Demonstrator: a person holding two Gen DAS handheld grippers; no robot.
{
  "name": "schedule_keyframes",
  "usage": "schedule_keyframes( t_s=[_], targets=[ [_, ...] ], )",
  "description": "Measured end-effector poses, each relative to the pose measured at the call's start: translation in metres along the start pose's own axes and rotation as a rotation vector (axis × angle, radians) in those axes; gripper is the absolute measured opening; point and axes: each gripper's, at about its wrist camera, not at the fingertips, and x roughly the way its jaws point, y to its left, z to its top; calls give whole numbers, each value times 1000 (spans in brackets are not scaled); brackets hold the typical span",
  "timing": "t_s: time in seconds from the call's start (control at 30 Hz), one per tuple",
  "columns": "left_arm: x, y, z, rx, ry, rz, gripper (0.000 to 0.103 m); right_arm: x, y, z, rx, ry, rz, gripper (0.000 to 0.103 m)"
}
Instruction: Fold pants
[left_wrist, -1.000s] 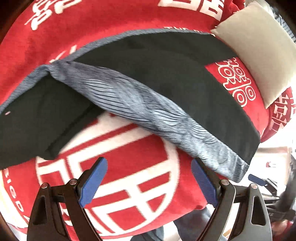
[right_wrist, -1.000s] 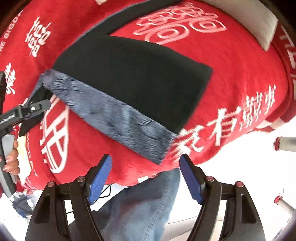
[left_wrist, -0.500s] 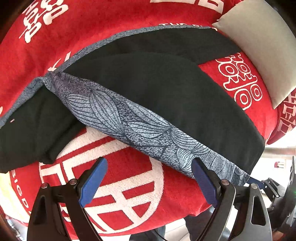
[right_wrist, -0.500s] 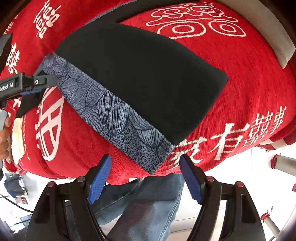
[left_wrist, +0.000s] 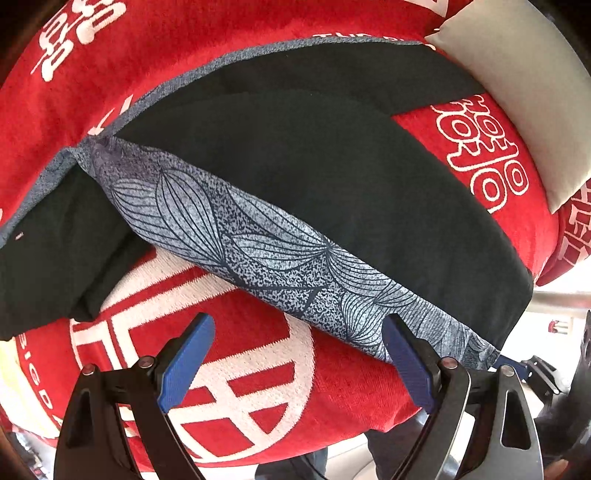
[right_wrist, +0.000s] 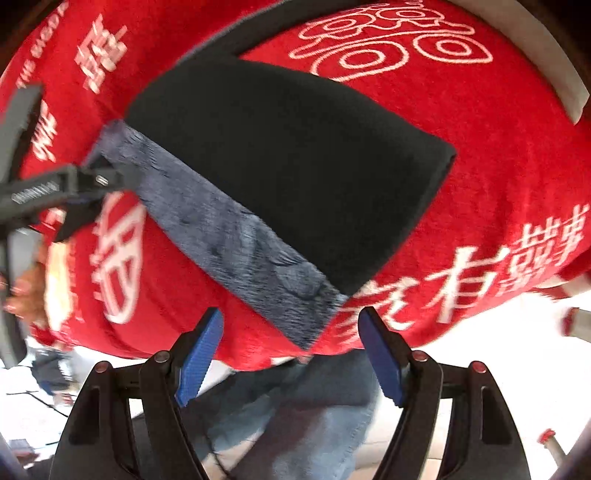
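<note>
Black pants with a grey leaf-patterned side band lie on a red cloth with white characters. One leg is folded across the other. My left gripper hangs open just above the cloth, near the band's lower edge, nothing between its blue pads. In the right wrist view the pants and their blurred grey band lie ahead. My right gripper stands open near the band's corner at the cloth's front edge. The left gripper shows at the left by the band's far end.
A grey pillow lies at the far right of the red cloth. A person's blue jeans stand below the cloth's front edge. A hand shows at the left. Pale floor lies beyond the edge.
The left gripper has slid along the cloth, so the band's lower end now sits by its right pad. The right view has tilted and blurred; the band's corner stays near its jaws.
</note>
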Motion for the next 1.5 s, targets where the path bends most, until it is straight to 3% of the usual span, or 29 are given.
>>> schedule_keyframes(
  t_s=[0.07, 0.13, 0.3, 0.47, 0.57, 0.6, 0.63, 0.67, 0.73, 0.8, 0.97, 1.07, 1.27, 1.5],
  targets=[
    [4, 0, -1, -2, 3, -4, 93, 2, -8, 0, 45, -3, 71, 78],
    [8, 2, -4, 1, 6, -3, 93, 5, -18, 0, 90, -14, 129, 68],
    [18, -2, -8, 2, 14, -20, 93, 0, -36, 0, 168, -53, 210, 58],
    [26, -9, -8, 15, 16, -23, 93, -6, -54, -3, 212, -56, 239, 56],
    [29, -17, -5, 16, 11, -49, 91, -5, -48, -2, 175, -45, 316, 41],
    [30, -19, -4, 15, 4, -60, 79, -2, -41, -1, 155, -31, 338, 35],
    [31, -21, -4, 15, 4, -79, 59, 0, -38, 1, 144, -21, 346, 28],
    [34, -23, -3, 10, 18, -102, 49, 4, -34, 2, 140, -3, 338, 6],
    [36, -26, -1, -4, 14, -132, 30, 10, -36, 3, 181, 20, 346, 3],
    [32, -25, 2, -18, -1, -157, 22, 2, -44, 3, 229, 7, 390, 3],
    [10, -21, 13, -64, -38, -238, 22, -45, -49, 20, 242, -48, 473, 3],
    [-4, -23, 25, -75, -58, -266, 22, -82, -45, 51, 193, -91, 477, 3],
    [-21, -18, 70, -127, -57, -351, 22, -137, -44, 146, 82, -170, 436, 3],
    [-32, -2, 147, -159, -155, -276, 22, -130, -41, 286, -27, -112, 321, 3]
  ],
)
